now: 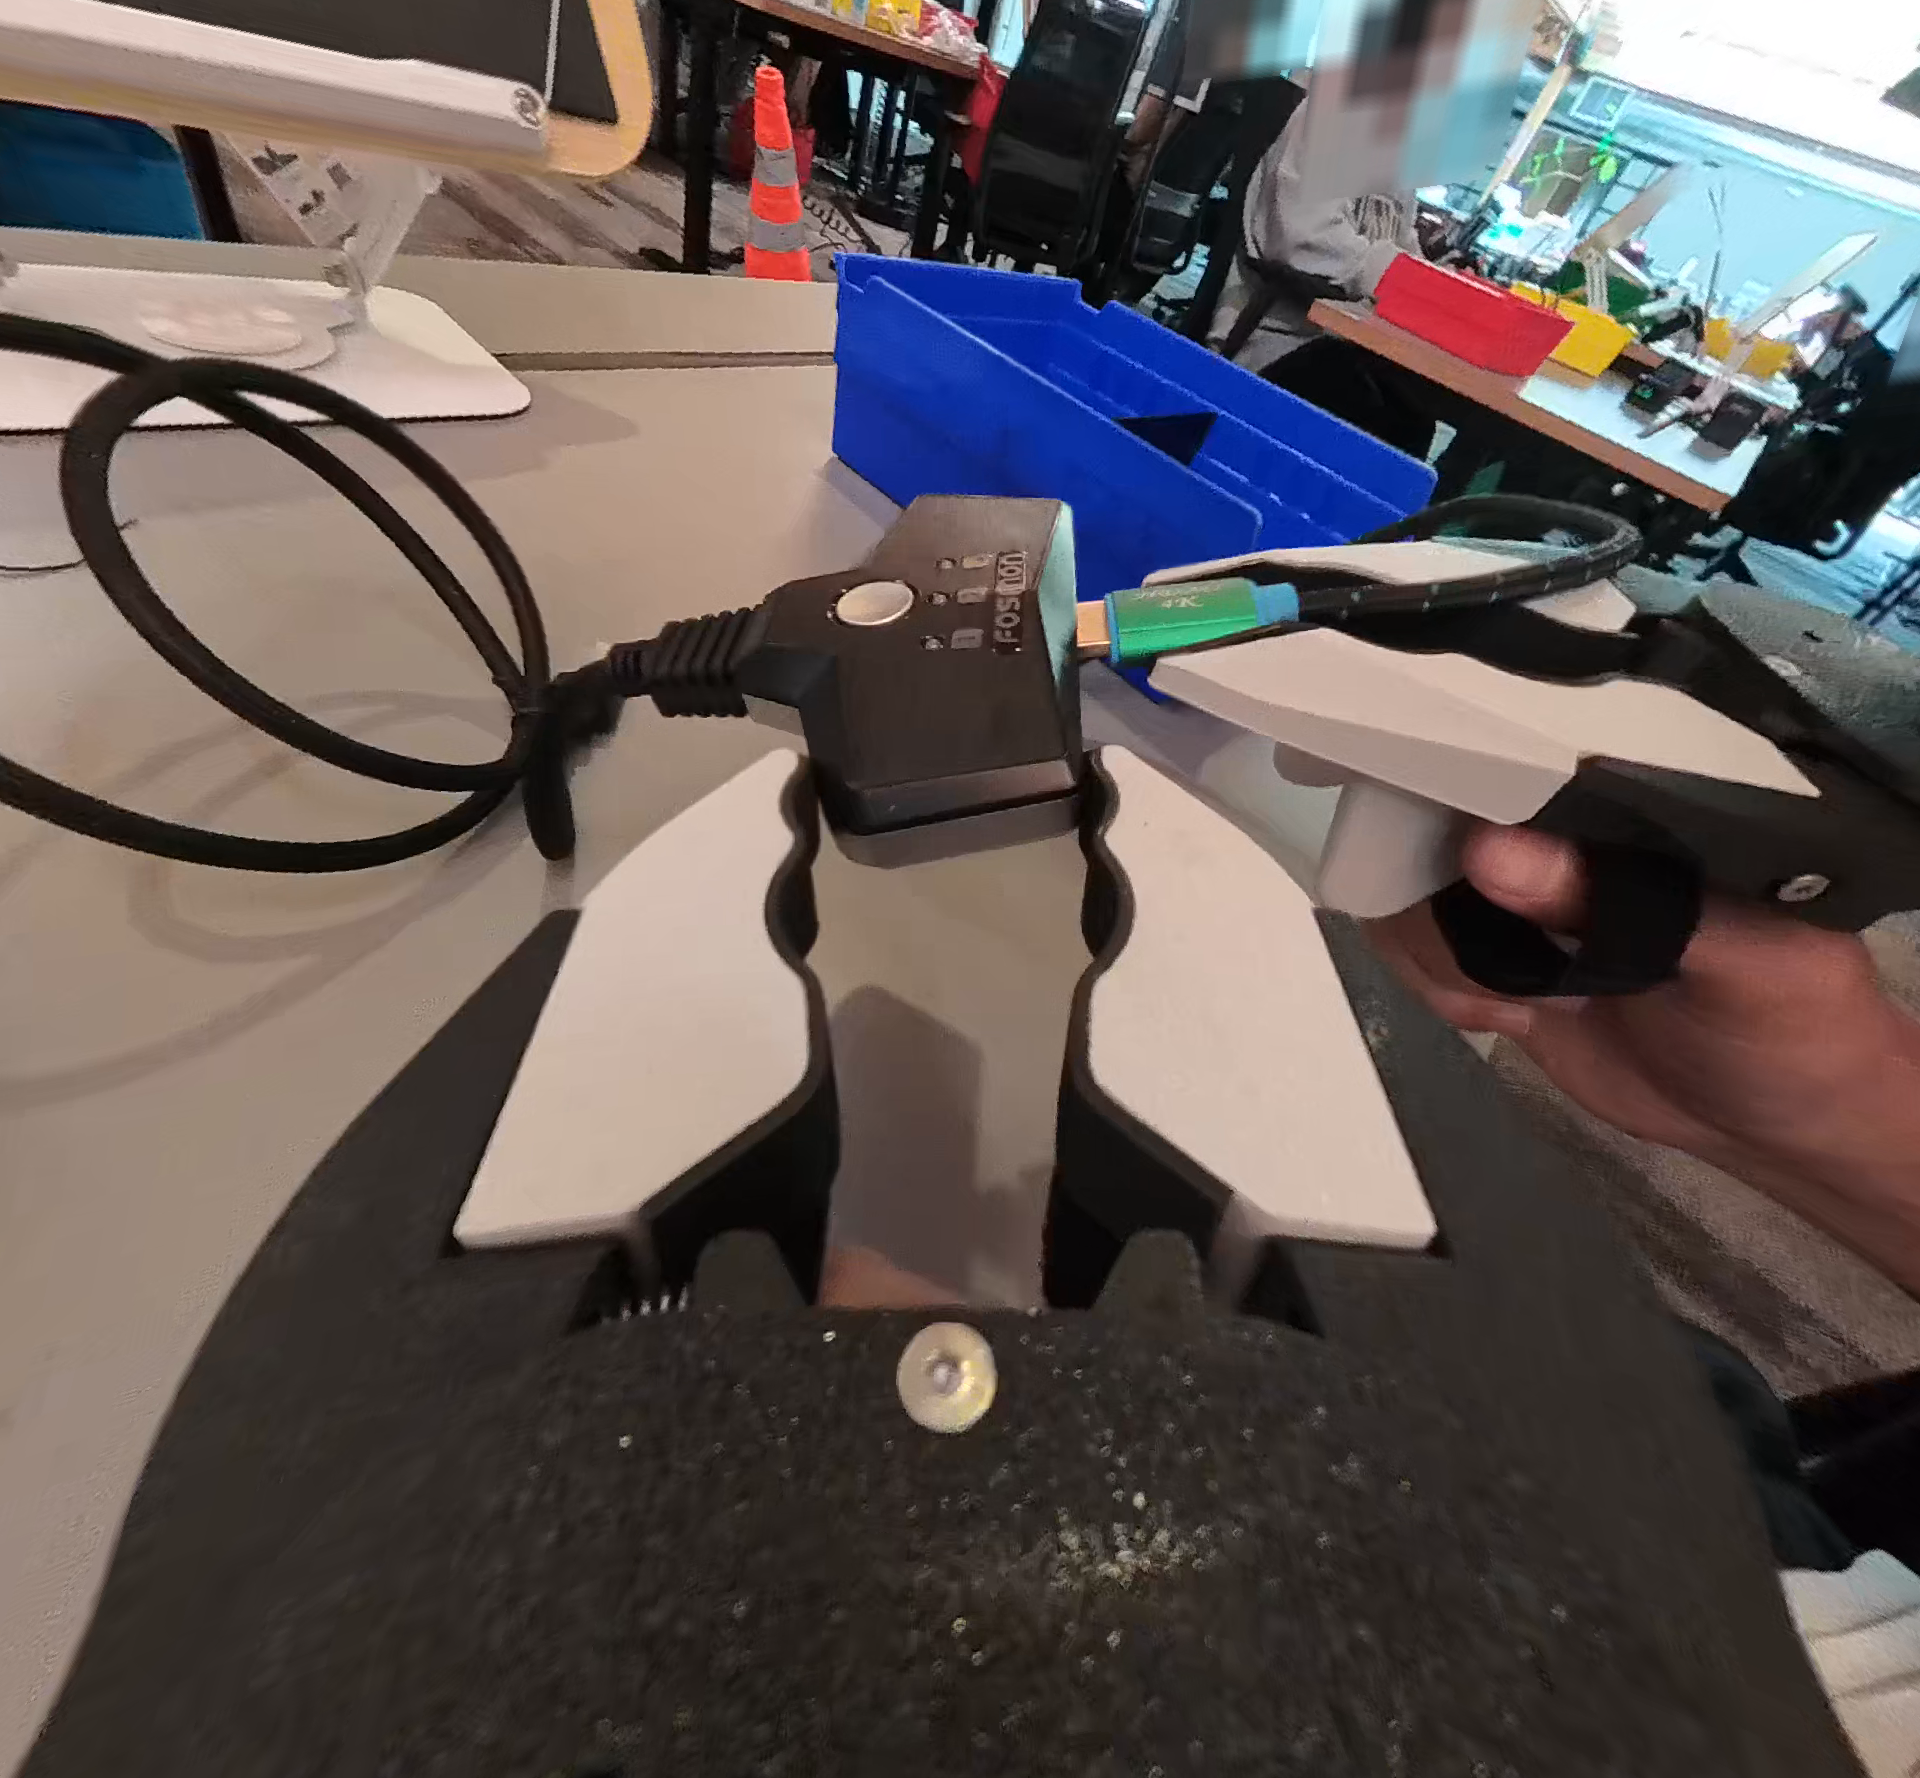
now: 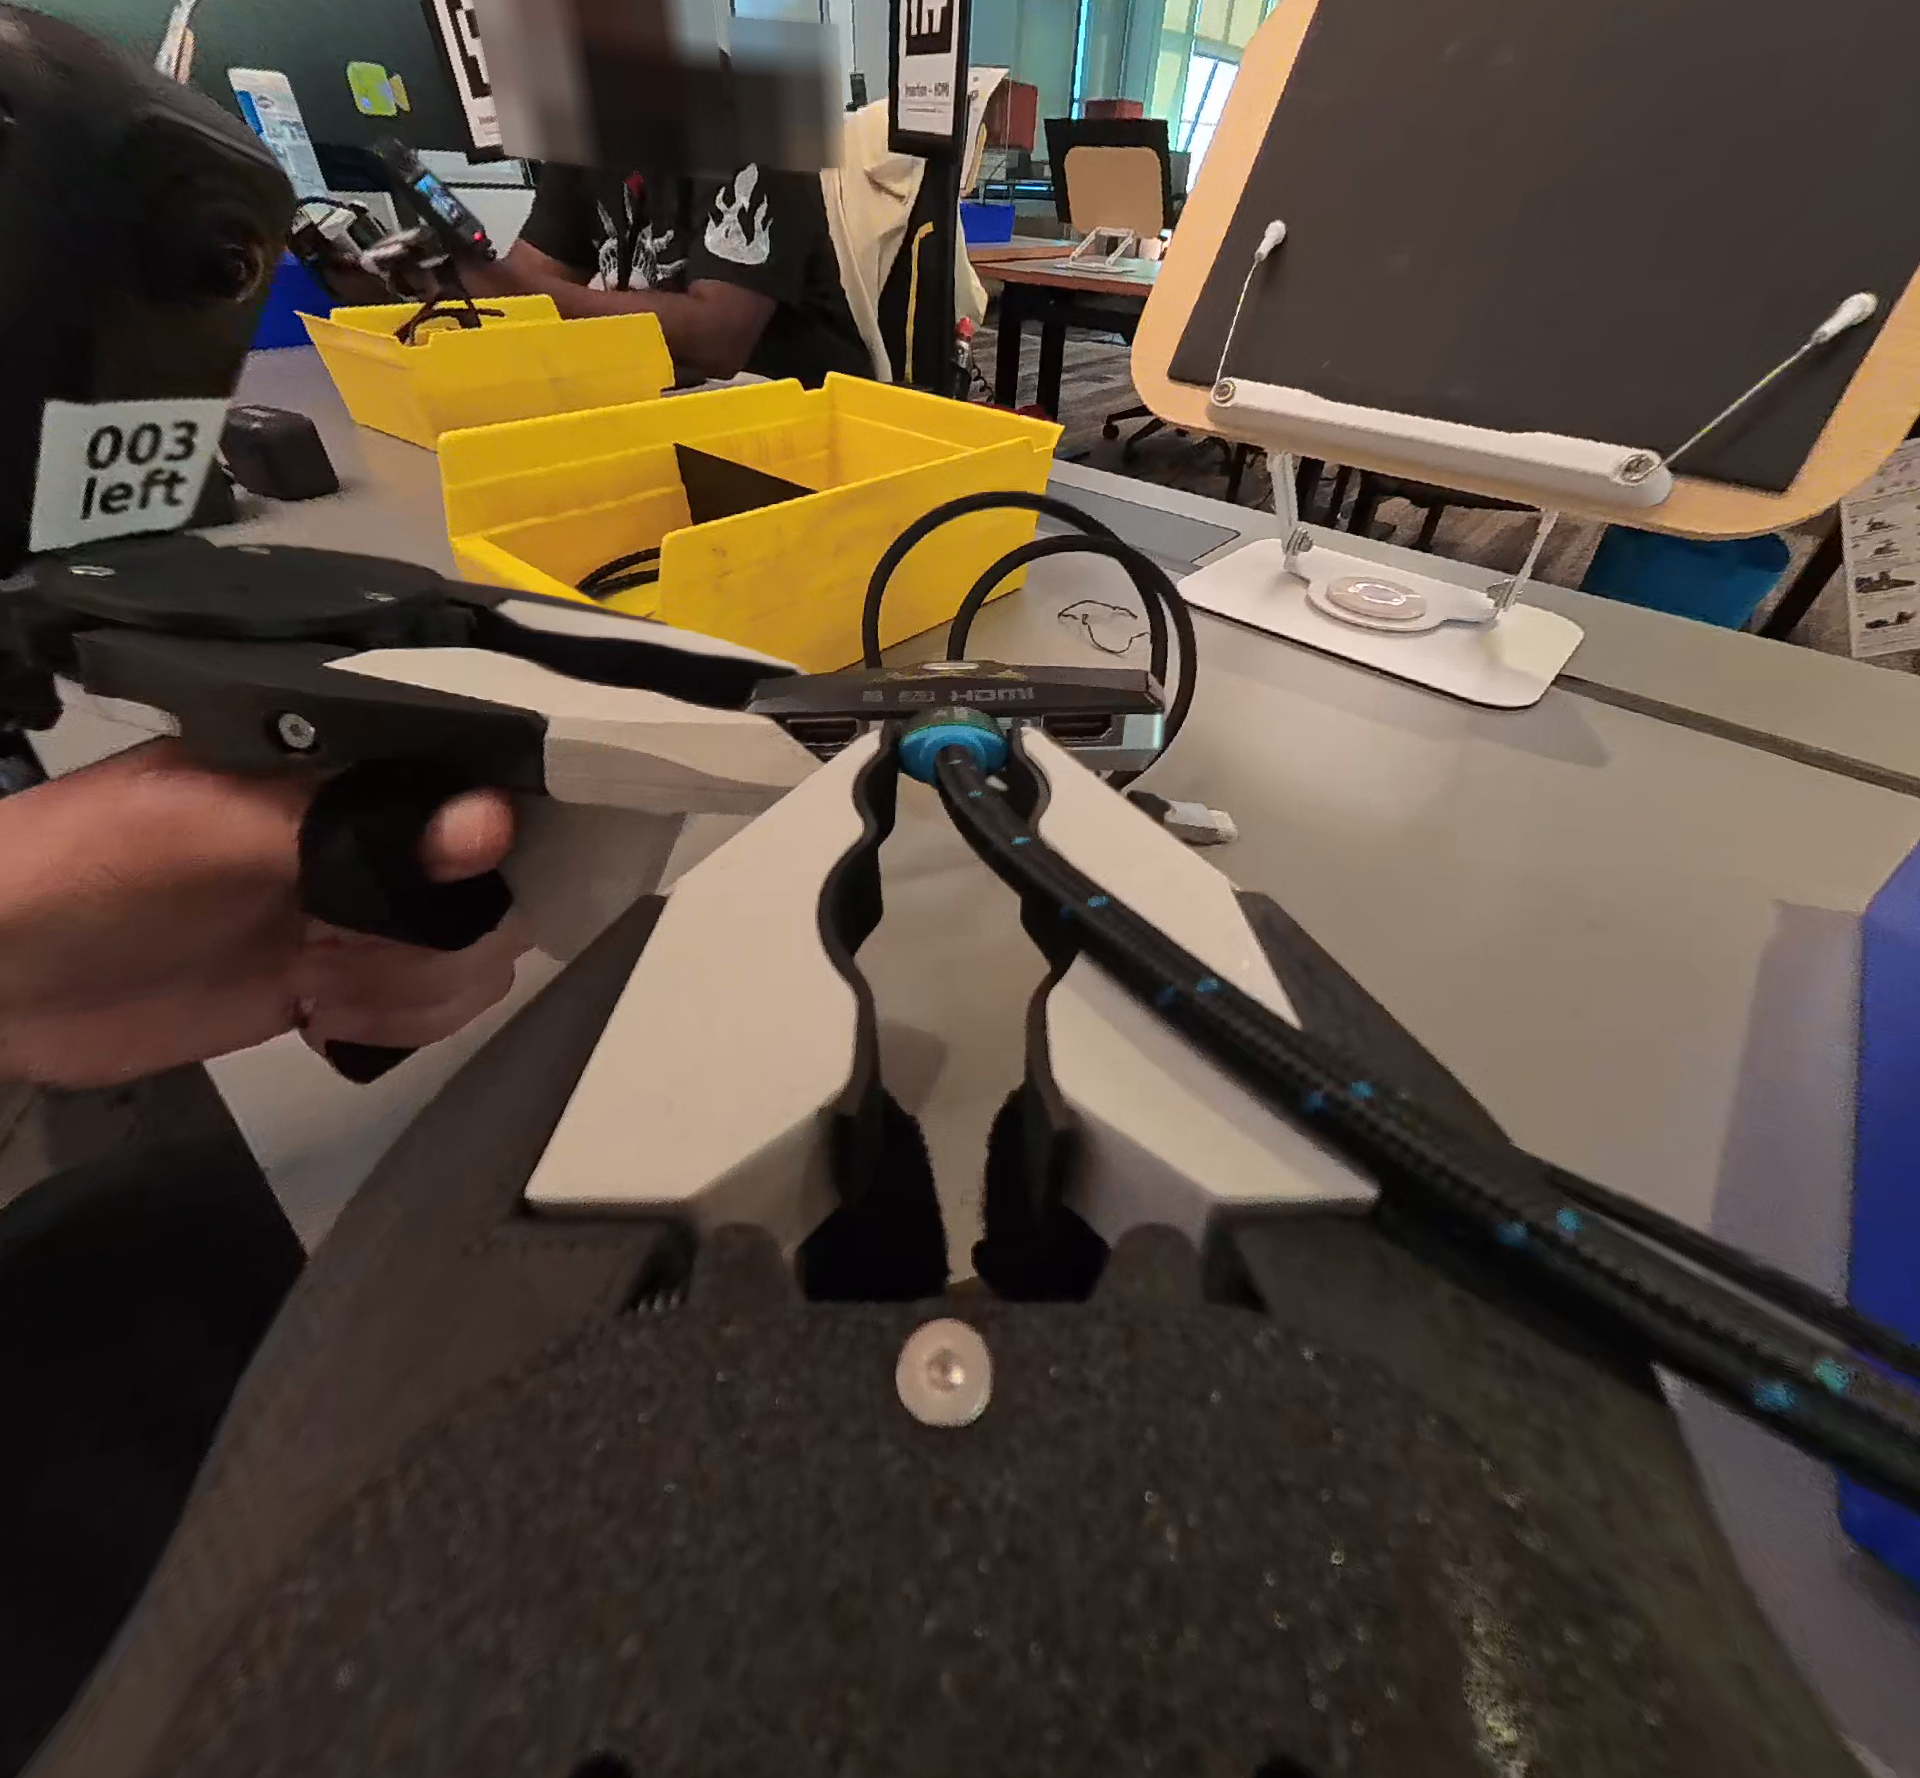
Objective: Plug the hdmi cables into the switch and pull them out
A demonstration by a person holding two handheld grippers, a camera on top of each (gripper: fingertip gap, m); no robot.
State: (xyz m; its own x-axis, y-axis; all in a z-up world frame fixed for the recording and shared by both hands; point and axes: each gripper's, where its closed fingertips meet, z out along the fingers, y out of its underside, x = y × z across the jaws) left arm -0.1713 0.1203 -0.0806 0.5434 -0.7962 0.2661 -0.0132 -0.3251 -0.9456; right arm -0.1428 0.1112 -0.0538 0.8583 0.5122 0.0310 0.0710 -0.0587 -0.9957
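A black HDMI switch [image 1: 935, 679] with a round button is held just above the grey table. My left gripper [image 1: 951, 772] is shut on its near end; its own black cable [image 1: 312, 606] loops away to the left. My right gripper [image 1: 1153, 627] comes in from the right, shut on a green HDMI plug [image 1: 1195, 622]. The plug's metal tip meets the switch's side face, with a short length of metal showing. In the right wrist view my right gripper [image 2: 951, 757] clamps the plug's blue collar [image 2: 948, 746] at the switch's middle port [image 2: 961, 694]. The braided cable [image 2: 1351, 1105] trails back to the right. The left gripper [image 2: 790, 710] holds the switch from the left.
A blue bin [image 1: 1091, 419] stands just behind the switch. Two yellow bins [image 2: 748, 523] sit beyond it in the right wrist view. A tablet stand with a white base [image 2: 1382, 627] stands on the table. A small loose connector [image 2: 1195, 819] lies near the switch. People sit at other tables.
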